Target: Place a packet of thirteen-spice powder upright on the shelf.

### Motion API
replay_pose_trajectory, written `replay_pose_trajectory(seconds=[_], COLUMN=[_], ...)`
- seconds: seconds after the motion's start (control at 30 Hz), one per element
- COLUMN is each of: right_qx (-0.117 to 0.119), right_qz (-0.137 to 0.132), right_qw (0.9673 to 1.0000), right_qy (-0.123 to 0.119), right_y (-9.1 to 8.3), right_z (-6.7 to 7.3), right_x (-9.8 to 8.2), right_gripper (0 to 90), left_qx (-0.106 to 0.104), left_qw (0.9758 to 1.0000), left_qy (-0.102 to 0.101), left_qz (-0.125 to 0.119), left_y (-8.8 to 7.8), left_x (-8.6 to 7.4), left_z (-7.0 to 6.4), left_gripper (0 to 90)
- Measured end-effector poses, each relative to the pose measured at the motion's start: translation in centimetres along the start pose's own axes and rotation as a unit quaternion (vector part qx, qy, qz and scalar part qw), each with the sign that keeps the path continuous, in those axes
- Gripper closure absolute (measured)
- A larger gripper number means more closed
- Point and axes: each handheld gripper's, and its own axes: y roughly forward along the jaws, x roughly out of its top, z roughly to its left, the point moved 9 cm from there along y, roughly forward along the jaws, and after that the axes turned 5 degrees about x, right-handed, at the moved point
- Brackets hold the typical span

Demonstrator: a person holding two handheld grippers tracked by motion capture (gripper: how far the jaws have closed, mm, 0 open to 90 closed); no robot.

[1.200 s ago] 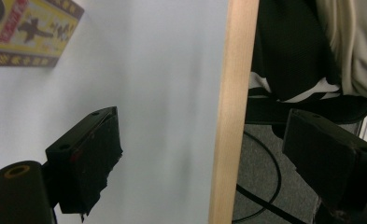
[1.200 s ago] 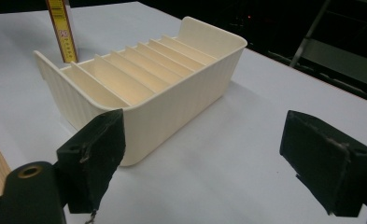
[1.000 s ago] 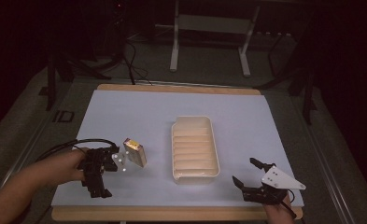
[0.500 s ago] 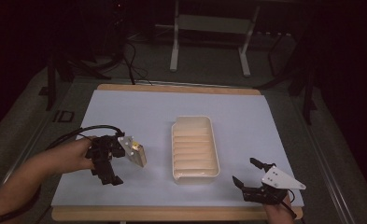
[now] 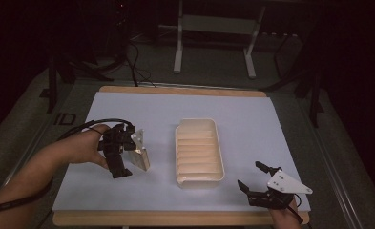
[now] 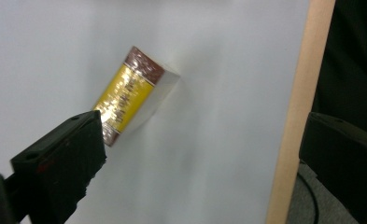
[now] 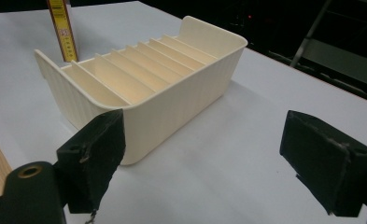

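Dim surroundings are swallowing everything past the white counter (image 5: 252, 119). Your left hand-held gripper (image 5: 128, 155) is hovering with jaws spread around the small yellow box (image 6: 130, 93), partly hiding it in the high view. Your right hand-held gripper (image 5: 256, 183) is waiting, spread wide, near the ribbed cream tray (image 5: 216, 131), its cable cut off.

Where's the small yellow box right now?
High view: the yellow box sits left of the cream tray, at the left gripper, whose jaws stand open.
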Motion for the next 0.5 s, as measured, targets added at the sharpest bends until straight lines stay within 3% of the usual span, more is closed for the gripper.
replay_pose_trajectory(seconds=[0.2,0.27,0.5], right_qx=[-0.001,0.0,-0.001], right_qz=[0.0,0.0,0.0], right_qw=[1.0,1.0,1.0], right_qy=[-0.001,-0.001,0.001], right_y=[0.0,0.0,-0.1], right_z=[-0.1,-0.1,-0.2], right_x=[0.0,0.0,-0.1], right_gripper=[14.2,14.2,14.2], left_qx=[0.017,0.017,0.011], left_qw=[0.9994,0.999,0.9978], left_qy=[0.026,0.038,0.065], left_qz=[-0.013,-0.015,-0.007], left_y=[0.3,0.5,1.9], left_x=[0.6,0.7,1.1], left_z=[1.8,2.2,3.0], left_gripper=[8.6,14.3,19.9])
